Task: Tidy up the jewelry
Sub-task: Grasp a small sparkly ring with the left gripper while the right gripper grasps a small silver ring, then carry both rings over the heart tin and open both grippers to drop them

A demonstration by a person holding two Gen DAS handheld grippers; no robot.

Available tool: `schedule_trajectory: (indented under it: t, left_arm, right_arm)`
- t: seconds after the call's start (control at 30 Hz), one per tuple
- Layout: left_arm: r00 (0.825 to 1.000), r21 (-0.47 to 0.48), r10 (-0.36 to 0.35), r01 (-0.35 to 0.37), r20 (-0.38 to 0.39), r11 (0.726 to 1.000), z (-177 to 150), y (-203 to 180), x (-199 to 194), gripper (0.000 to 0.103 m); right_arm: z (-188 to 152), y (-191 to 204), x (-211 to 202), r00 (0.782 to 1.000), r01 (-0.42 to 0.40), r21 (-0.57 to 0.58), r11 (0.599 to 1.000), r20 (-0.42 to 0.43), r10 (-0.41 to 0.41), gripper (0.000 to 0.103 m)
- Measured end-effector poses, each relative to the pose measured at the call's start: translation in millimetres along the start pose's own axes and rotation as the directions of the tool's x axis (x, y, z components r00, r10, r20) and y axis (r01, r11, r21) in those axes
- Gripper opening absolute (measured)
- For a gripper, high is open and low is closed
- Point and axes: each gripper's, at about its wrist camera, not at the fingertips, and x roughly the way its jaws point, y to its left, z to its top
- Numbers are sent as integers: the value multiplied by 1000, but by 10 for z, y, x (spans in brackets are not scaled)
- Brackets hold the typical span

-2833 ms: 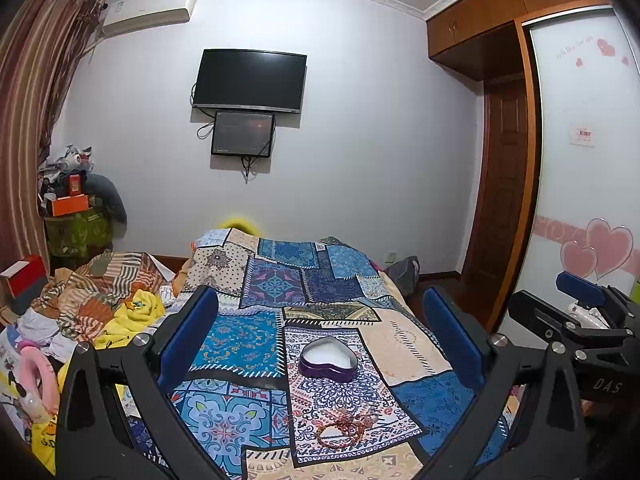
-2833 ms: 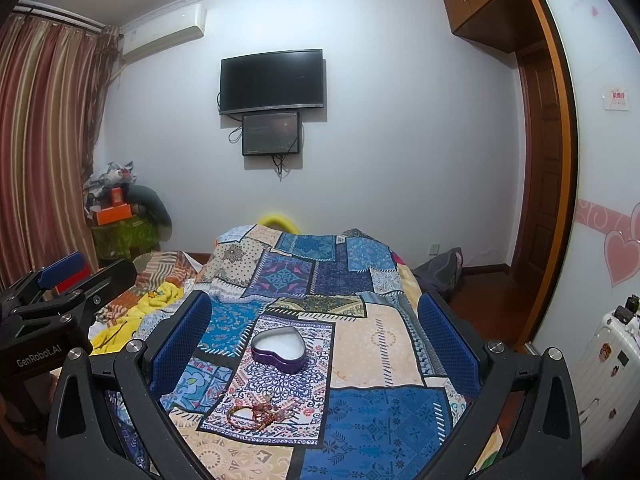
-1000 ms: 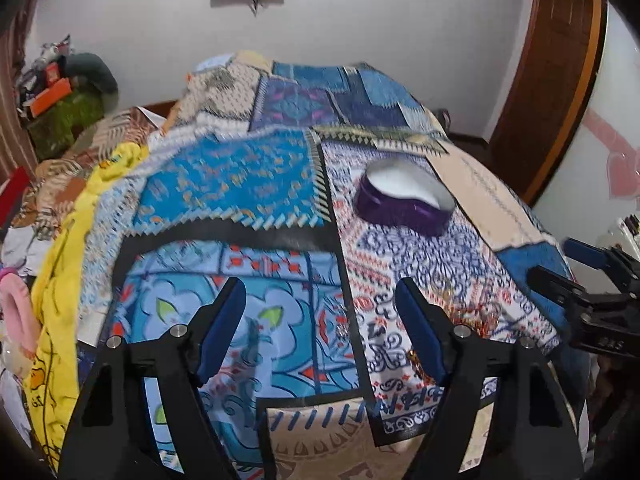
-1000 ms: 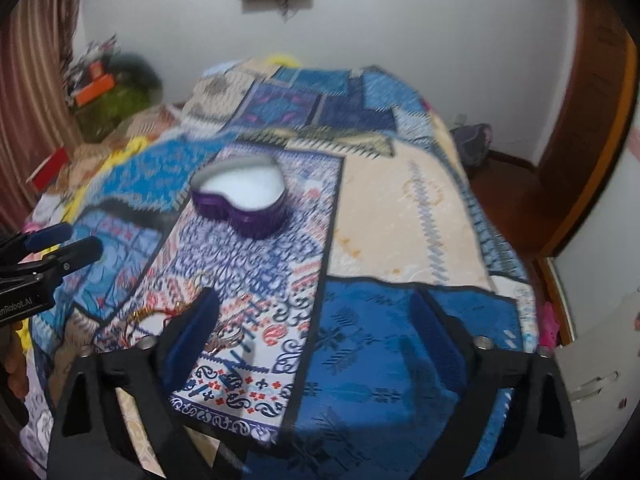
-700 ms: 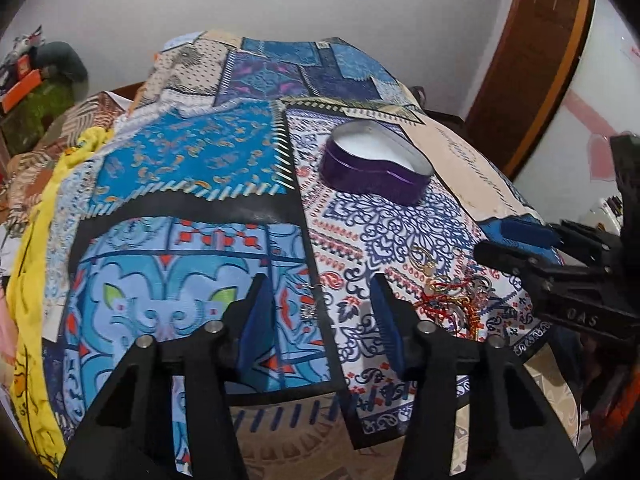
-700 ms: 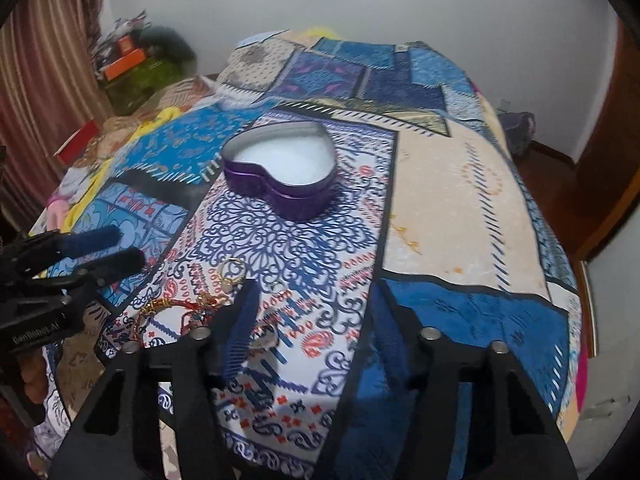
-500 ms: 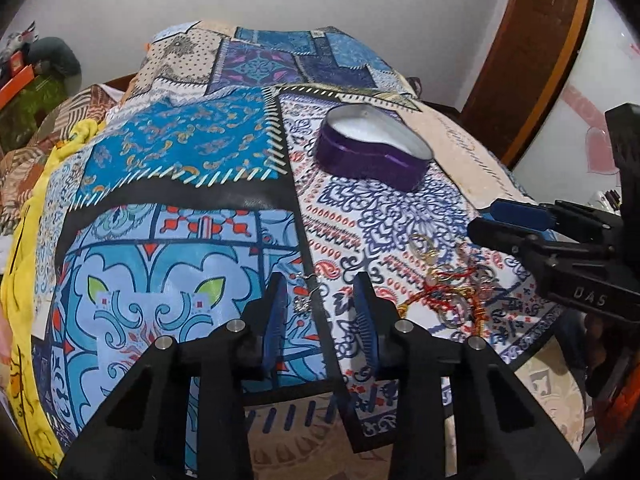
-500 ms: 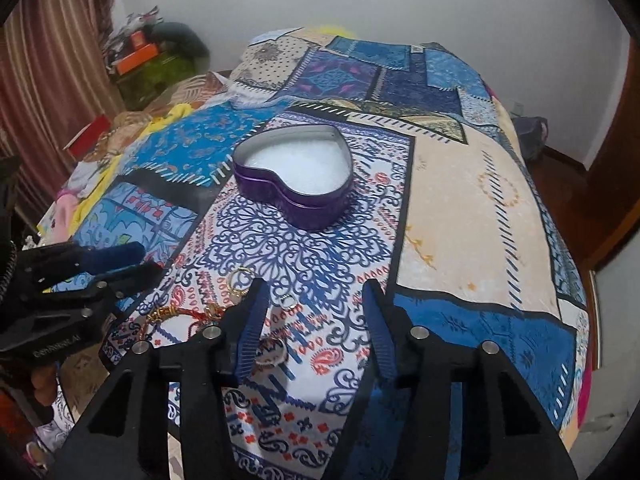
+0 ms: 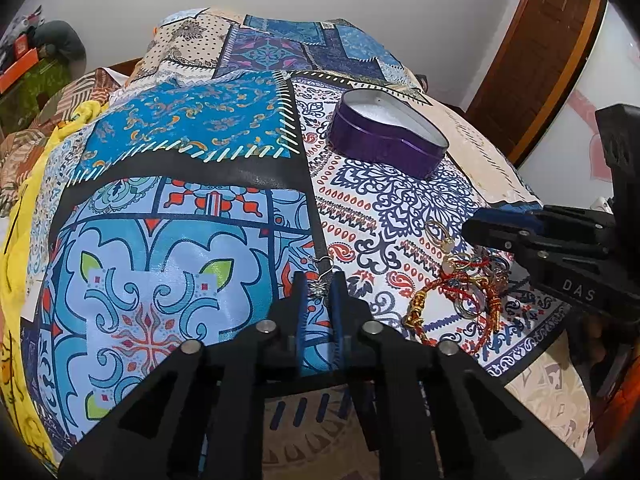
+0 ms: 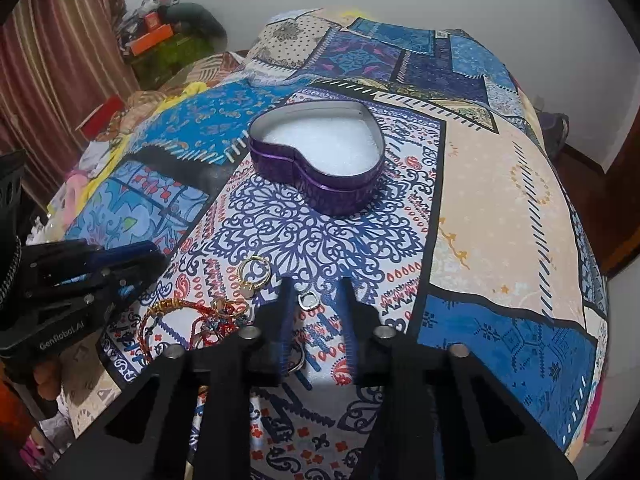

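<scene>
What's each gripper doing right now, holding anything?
Left gripper: closed on a small silver earring.
Right gripper: open, fingers either side of a small silver ring on the bedspread, not gripping.

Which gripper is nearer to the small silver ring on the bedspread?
Right. The right gripper has the small silver ring between its partly closed fingers. The left gripper sits left of the jewelry pile, closing around a hooked earring.

Open purple heart tin [image 10: 316,168] upright; tangled bracelets [image 10: 188,320] lie near it.
</scene>
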Motion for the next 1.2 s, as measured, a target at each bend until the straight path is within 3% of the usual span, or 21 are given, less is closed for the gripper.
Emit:
schedule_trajectory:
  t: [0.3, 0.57, 0.9, 1.2]
  left_arm:
    - [1000, -4, -5, 5, 20, 1000, 30, 1, -53, 8]
    - [994, 31, -7, 3, 106, 1000, 250, -78, -306, 8]
    - [969, 105, -43, 18, 242, 994, 676, -319, -670, 8]
    - [948, 171, -56, 2, 313, 985, 930, -524, -672, 8]
  right_arm:
    - [-7, 18, -21, 1000, 4, -21, 1000, 12, -4, 10]
    - [56, -1, -223, 997, 18, 8, 1000, 73, -19, 10]
    - [278, -15, -628, 979, 30, 32, 999, 202, -36, 10]
    - [464, -68, -737, 959, 34, 58, 998, 278, -48, 10]
